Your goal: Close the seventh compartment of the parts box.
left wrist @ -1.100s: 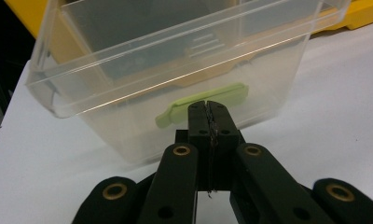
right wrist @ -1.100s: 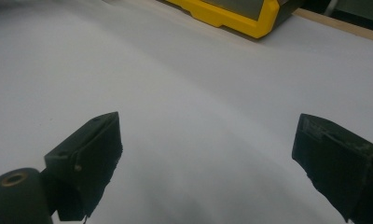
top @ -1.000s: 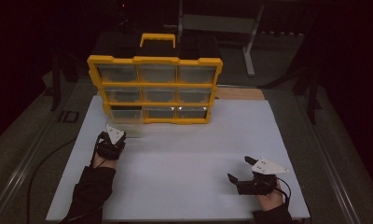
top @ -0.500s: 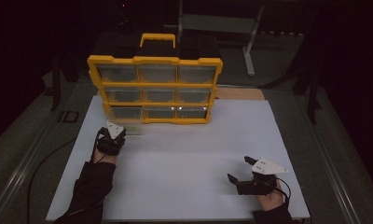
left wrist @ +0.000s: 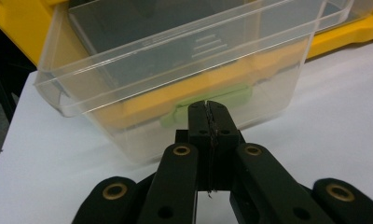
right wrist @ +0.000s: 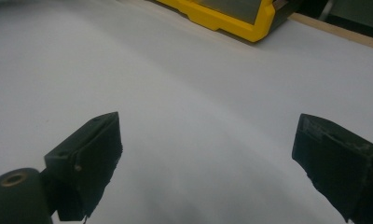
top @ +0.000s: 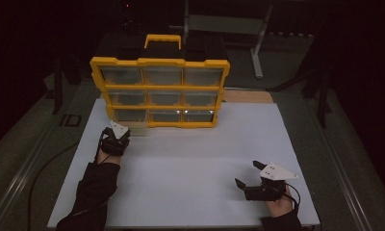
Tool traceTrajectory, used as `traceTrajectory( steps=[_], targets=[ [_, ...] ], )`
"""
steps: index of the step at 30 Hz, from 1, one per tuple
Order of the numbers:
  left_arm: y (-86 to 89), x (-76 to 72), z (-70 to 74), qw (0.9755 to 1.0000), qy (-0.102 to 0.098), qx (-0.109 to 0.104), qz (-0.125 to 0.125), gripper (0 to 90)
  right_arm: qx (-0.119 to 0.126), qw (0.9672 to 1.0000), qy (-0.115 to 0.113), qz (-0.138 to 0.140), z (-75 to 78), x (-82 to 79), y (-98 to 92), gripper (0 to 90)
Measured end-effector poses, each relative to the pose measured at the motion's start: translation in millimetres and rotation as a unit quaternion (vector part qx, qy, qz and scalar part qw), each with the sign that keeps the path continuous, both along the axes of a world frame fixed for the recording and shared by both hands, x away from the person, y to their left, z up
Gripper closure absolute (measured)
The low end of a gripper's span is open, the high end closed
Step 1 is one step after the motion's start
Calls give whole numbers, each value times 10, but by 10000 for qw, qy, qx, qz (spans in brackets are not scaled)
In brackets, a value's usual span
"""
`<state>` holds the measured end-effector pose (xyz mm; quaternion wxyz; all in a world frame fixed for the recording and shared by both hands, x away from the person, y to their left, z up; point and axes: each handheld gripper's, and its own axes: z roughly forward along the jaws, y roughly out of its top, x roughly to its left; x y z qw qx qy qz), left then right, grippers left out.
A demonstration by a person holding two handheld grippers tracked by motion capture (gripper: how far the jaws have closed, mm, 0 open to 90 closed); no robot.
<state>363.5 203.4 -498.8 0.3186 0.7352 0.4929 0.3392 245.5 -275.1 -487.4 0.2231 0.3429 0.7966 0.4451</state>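
A yellow plastic organizer (top: 159,91) with a handle (top: 163,40) on top stands upright at the far side of the white board (top: 190,168), its three rows of clear drawers facing the person. The bottom-left drawer (left wrist: 175,79), a clear smooth-walled bin, is pulled partly out over the board; through its wall show a yellow slab and a pale green tab (left wrist: 208,103). The left gripper (left wrist: 208,109) sits right at the drawer's front, jaws pressed together, with the front lip seemingly pinched between them. The right gripper (right wrist: 205,154) rests well apart near the board's near right edge, jaws wide, holding nothing
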Motion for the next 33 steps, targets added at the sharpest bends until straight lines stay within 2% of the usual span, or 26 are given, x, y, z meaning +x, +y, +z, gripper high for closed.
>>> traceTrajectory(
  steps=[5,11,24,30,33],
  targets=[
    [-2,67,6,10000,13,-2,26,900,-41,10000,0,26,0,5,-1,84],
    [12,130,-7,9999,-101,-95,-37,900,-43,10000,3,15,0,3,-4,84],
    [21,258,-32,10000,-47,-18,6,900,-51,10000,-6,12,-3,4,-4,83],
    [76,336,-42,10000,-14,-86,25,900,-51,10000,-1,22,-7,5,-4,83],
    [74,372,-49,10000,-1,-51,16,900,-66,10000,7,29,-10,7,-1,83]
  ],
)
